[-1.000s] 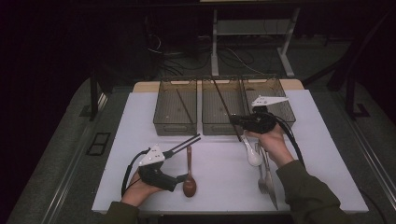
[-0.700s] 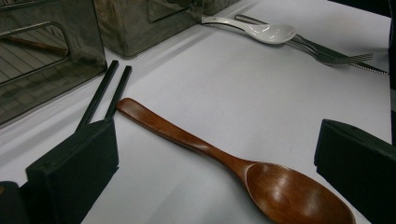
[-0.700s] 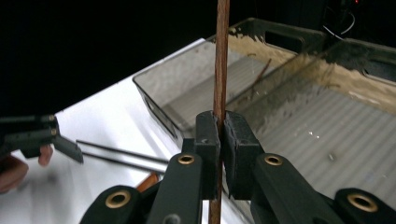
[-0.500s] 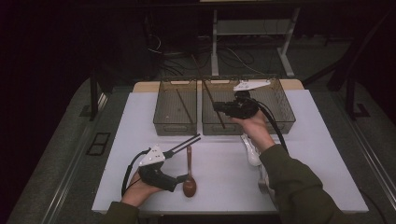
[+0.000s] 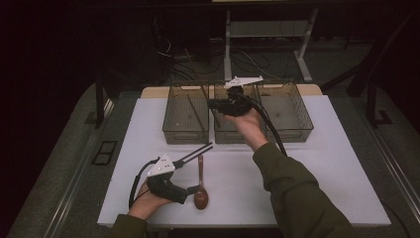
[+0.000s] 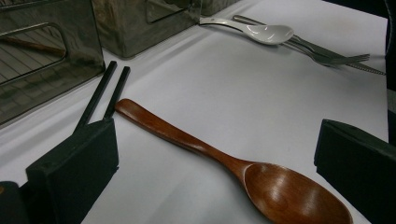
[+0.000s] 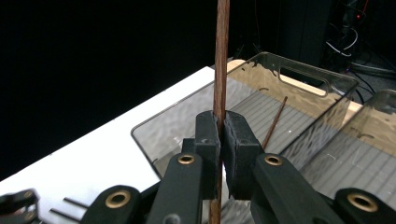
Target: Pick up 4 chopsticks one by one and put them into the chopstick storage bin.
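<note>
High view: right gripper (image 5: 214, 105) over the left bin (image 5: 186, 130), one chopstick already inside; wooden spoon (image 5: 200, 191) on near desk (image 5: 317, 163).
Left gripper view: fingers (image 6: 70, 168) spread, straddling the spoon; white spoon (image 6: 266, 32), forks (image 6: 327, 53) unsorted.
Right gripper view: fingers (image 7: 208, 144) pinching chopstick (image 7: 221, 51) upright, not yet dropped.

I am wearing olive-green sleeves (image 5: 297, 198). My 2 black grippers, left (image 5: 203, 148) and right (image 7: 221, 140), are carrying white 3-cornered plates, brass-ringed screws and trailing black cables.
</note>
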`<state>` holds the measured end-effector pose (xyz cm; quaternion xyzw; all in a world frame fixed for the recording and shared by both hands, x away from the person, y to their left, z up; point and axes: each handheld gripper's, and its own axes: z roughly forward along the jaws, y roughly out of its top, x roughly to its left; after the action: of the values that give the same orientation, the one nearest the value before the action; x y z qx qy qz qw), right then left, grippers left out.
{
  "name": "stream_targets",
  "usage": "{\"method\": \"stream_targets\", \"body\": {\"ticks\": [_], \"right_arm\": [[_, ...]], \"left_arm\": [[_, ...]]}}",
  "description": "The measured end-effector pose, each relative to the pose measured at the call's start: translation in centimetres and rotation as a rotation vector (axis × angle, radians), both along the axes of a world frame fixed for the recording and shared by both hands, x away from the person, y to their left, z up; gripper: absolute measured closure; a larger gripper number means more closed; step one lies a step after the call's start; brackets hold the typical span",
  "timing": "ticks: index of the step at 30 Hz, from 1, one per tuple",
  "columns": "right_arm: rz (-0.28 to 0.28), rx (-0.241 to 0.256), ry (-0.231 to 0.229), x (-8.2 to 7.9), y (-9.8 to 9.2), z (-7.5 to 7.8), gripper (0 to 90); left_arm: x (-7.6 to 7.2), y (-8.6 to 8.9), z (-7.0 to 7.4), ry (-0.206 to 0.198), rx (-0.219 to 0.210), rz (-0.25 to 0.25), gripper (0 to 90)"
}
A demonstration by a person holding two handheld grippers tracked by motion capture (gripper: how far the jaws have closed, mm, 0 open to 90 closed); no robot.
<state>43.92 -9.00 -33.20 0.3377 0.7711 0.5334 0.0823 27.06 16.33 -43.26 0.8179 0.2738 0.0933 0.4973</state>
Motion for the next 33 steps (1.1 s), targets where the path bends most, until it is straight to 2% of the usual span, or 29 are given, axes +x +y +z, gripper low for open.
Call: {"method": "stream_targets", "body": {"ticks": [10, 14, 27, 33], "right_arm": [[-0.007, -0.029, -0.009, 1.3, 3.1, -0.3, 84.2], [-0.008, -0.046, 0.003, 1.6, 4.1, -0.8, 84.2], [-0.012, -0.123, 0.06, 2.7, 6.0, -3.9, 84.2], [-0.014, -0.175, 0.095, 2.8, 6.6, -5.1, 84.2]], "left_arm": [[-0.1, 0.1, 0.1, -0.002, -0.002, -0.004, 0.0], [-0.1, 0.0, 0.1, 0.0, -0.004, -0.004, 0.0], [-0.1, -0.1, 0.1, 0.0, -0.003, -0.01, 0.0], [-0.1, -0.1, 0.1, 0.001, -0.004, -0.013, 0.0]]}}
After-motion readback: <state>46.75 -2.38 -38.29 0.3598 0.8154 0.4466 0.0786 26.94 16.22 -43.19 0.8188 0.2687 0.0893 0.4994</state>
